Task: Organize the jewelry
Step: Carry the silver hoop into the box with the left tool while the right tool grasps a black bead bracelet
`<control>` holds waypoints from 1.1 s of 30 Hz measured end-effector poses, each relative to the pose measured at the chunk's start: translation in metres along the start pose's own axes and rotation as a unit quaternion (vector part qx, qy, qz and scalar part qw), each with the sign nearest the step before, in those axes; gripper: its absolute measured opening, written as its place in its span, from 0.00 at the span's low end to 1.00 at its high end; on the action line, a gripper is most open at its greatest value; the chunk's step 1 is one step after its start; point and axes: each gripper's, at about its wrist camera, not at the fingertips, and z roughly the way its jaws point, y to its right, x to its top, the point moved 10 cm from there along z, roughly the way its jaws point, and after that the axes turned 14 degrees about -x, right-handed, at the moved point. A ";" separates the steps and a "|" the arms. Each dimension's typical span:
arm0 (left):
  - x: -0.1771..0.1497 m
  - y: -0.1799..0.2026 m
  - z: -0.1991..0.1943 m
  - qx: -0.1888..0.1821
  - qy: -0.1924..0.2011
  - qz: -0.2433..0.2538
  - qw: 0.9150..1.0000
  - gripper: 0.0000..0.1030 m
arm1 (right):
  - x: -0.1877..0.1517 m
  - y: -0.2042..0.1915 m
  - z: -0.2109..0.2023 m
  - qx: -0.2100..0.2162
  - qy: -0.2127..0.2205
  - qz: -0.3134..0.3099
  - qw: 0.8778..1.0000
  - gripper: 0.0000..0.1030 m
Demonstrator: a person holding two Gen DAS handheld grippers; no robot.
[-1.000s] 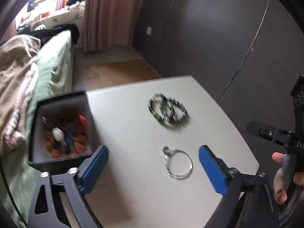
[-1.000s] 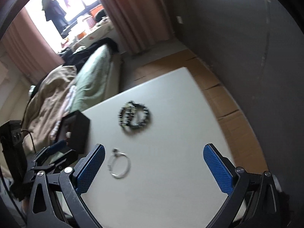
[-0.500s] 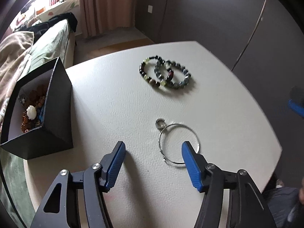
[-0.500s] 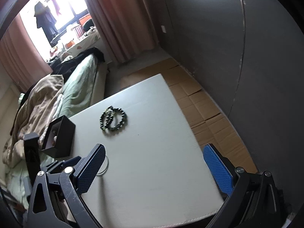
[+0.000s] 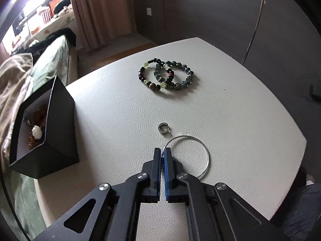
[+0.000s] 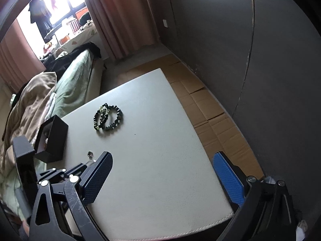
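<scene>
A thin silver hoop (image 5: 206, 154) lies on the white table (image 5: 240, 120). My left gripper (image 5: 163, 152) is shut on the hoop's near left rim. A small silver ring (image 5: 164, 128) lies just beyond it. Two beaded bracelets (image 5: 166, 76) overlap farther back; they also show in the right wrist view (image 6: 108, 118). An open black box (image 5: 60, 124) holding jewelry stands at the table's left edge, and shows in the right wrist view (image 6: 54, 138). My right gripper (image 6: 162, 172) is open and empty above the table's near right part, with the left gripper (image 6: 88, 164) seen to its left.
A bed with green and beige bedding (image 5: 30, 76) lies left of the table. Pink curtains (image 5: 100, 10) and a dark wall (image 5: 220, 10) stand behind. Cardboard (image 6: 210, 110) covers the floor on the right of the table.
My left gripper came down and forward and closed on the silver hoop's rim; it was open before. My right gripper stayed open and drew slightly back and up.
</scene>
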 end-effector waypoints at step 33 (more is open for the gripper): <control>0.068 -0.083 -0.107 -0.083 0.182 -0.135 0.971 0.02 | 0.043 -0.107 0.056 0.124 -0.073 -0.009 0.990 0.65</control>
